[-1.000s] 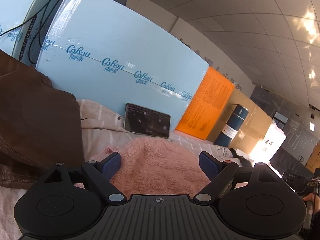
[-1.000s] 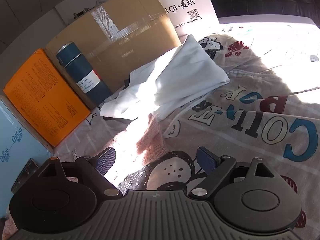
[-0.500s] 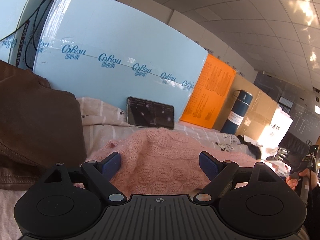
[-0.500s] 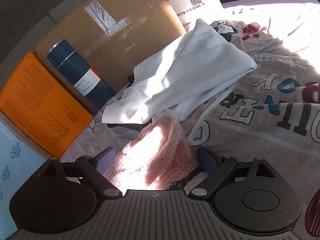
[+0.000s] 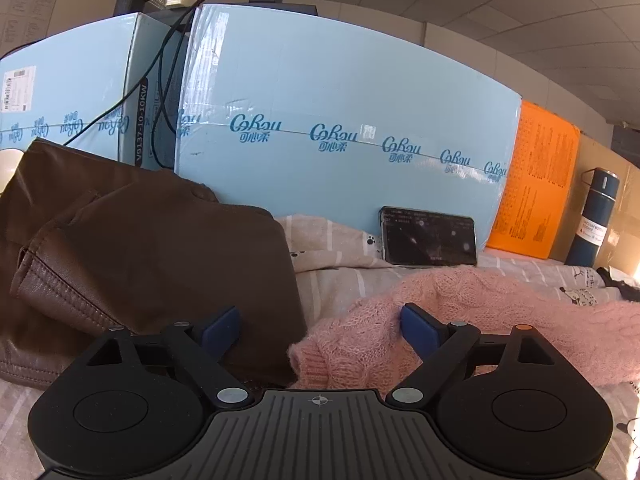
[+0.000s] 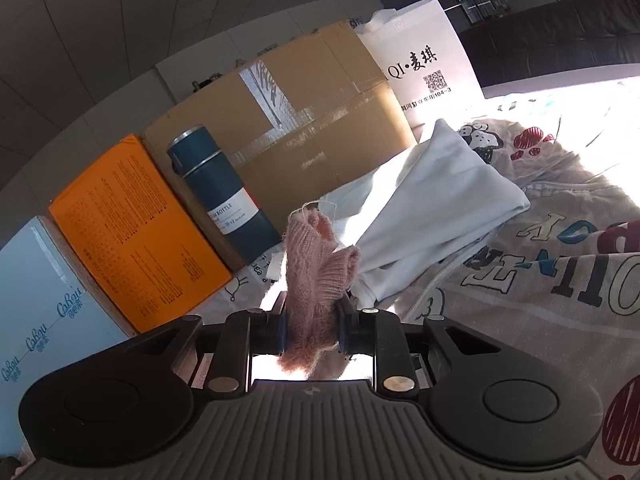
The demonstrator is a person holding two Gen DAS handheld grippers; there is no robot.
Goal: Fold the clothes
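With its jaws just closed, the right gripper [image 6: 311,330] pinches a pink sweater [image 5: 460,320] cuff while the left gripper [image 5: 320,330], spread wide, straddles the other cuff at six o'clock and probably must close next, though the sweater's body runs off-frame at three o'clock.

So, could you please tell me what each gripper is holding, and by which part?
The right gripper, jaws just closed, pinches the pink knitted sweater by a ribbed cuff. The left gripper is open, holding nothing.
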